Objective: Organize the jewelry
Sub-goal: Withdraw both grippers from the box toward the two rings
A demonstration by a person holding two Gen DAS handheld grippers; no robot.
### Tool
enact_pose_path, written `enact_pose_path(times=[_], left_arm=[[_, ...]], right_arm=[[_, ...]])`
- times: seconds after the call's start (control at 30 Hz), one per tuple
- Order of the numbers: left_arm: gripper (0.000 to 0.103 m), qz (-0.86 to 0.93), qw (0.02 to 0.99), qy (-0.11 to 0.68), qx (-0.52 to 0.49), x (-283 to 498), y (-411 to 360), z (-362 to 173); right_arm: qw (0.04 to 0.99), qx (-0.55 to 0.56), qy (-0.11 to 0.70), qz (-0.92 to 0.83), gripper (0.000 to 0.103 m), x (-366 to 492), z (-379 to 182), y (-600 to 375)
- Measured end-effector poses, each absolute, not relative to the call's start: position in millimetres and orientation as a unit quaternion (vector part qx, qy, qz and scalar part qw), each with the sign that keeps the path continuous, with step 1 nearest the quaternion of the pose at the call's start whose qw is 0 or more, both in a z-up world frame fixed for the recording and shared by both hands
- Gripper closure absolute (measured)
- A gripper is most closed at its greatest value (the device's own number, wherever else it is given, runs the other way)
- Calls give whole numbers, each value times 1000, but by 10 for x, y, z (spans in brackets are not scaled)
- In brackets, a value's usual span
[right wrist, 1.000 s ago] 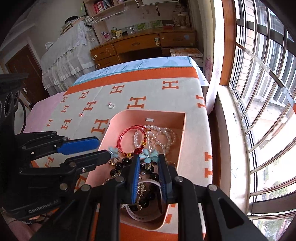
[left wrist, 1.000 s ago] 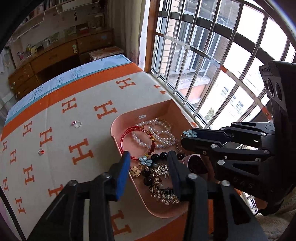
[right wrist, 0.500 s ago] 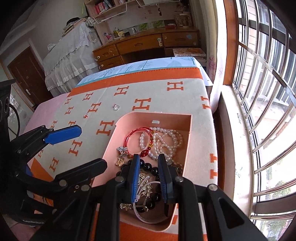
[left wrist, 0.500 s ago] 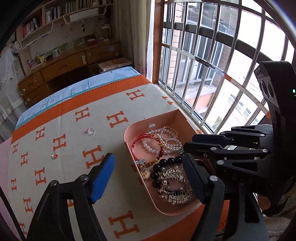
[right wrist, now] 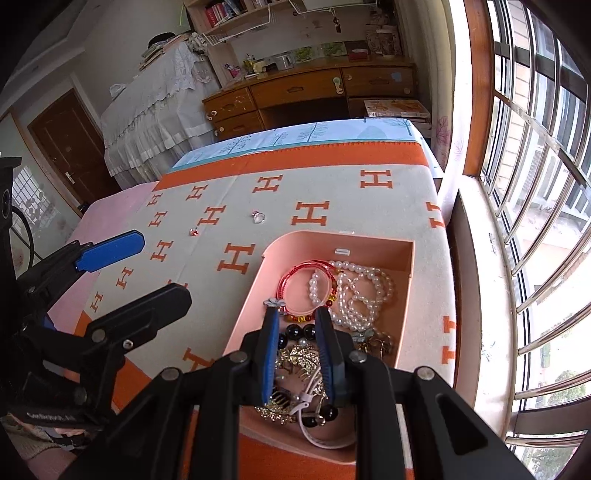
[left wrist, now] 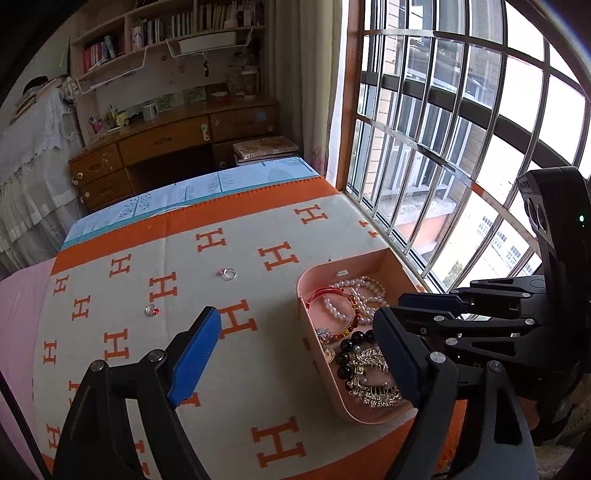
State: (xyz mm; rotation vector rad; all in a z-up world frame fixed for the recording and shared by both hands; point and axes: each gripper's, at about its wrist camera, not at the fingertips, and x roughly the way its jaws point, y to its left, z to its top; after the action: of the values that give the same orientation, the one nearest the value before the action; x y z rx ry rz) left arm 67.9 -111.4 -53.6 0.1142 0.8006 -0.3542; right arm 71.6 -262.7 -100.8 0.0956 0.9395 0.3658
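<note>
While left gripper (left wrist: 297, 317) fingers widen, empty — right gripper (right wrist: 296, 314) fingers narrowly apart over tray (right wrist: 369, 240).

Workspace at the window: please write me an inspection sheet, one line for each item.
Surface: orange and cream blanket with H pattern.
Job's things: pink tray holds pearl strands, red bangle, black beads and gold pieces; two rings lie loose on the blanket.
Clutter: nothing seen.
Grippers: left gripper is opening, nothing between its jaws; right gripper is narrow over the tray, grip unclear.
Cables: a white cord lies in the tray.
Surroundings: barred window, wooden desk, bookshelf.
</note>
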Motion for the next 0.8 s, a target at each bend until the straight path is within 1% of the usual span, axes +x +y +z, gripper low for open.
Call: enact_pose_path(times=[0.07, 0.2, 0.57, 0.8], left_arm=[[19, -165, 907, 383, 52, 652, -1050, -493], [14, -155, 913, 374, 45, 593, -922, -409], [12, -118, 928, 353, 17, 510, -455, -186], [10, -83, 933, 351, -3, 583, -105, -94]], right_arm=[[876, 46, 446, 180, 83, 707, -969, -2589], [876, 46, 441, 190, 83, 680, -895, -2495], [876, 26, 434, 209, 83, 664, -720, -2192], [879, -9, 424, 218, 83, 758, -586, -1922]])
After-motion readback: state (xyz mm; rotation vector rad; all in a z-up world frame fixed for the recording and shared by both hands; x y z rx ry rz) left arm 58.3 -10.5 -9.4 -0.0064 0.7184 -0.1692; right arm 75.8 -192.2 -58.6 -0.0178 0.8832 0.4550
